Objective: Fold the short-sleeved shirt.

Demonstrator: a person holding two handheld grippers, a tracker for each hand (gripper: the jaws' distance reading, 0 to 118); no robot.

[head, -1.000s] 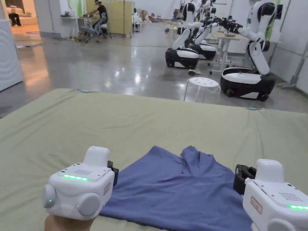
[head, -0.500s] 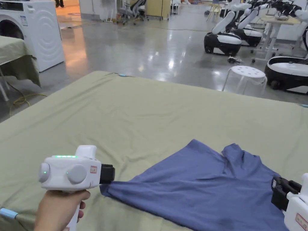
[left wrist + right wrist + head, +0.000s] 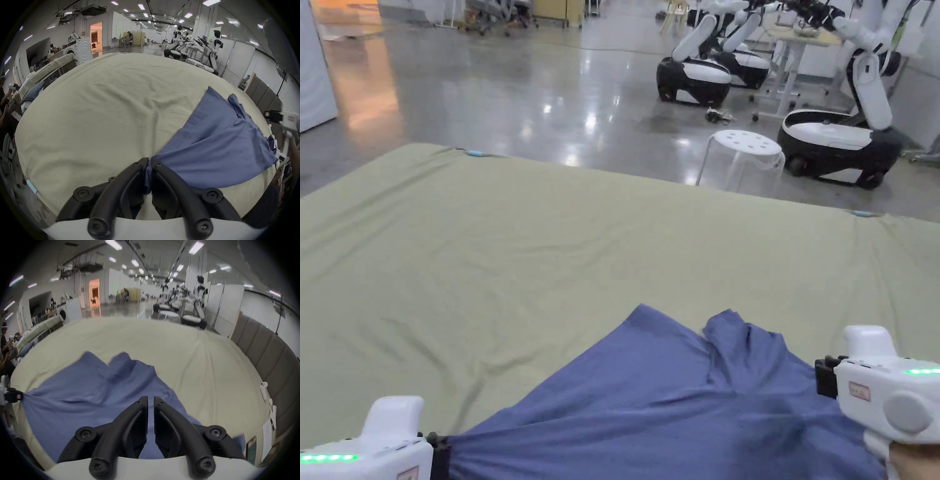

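Two grippers at your near table edge: your left gripper [image 3: 150, 162] has both jaws clamped on a bunched corner of the blue shirt [image 3: 215, 146]; your right gripper [image 3: 150, 400], jaws nearly closed and empty, hovers over the spread shirt on the green table cover [image 3: 550, 250]

The left claw [image 3: 150, 164] sits low at the near left, its white housing at the bottom edge of the head view [image 3: 434, 453], pointing to the right. In the left gripper view its two black jaws are drawn together and both press on a bunched corner of blue cloth caught between them. The right claw [image 3: 150, 400] is held at the near right, its white body gripped from below by the person's hand [image 3: 915, 465], its black front end turned to the left. In the right gripper view its jaws stand nearly closed, a thin gap between them, with nothing seen clamped between them.
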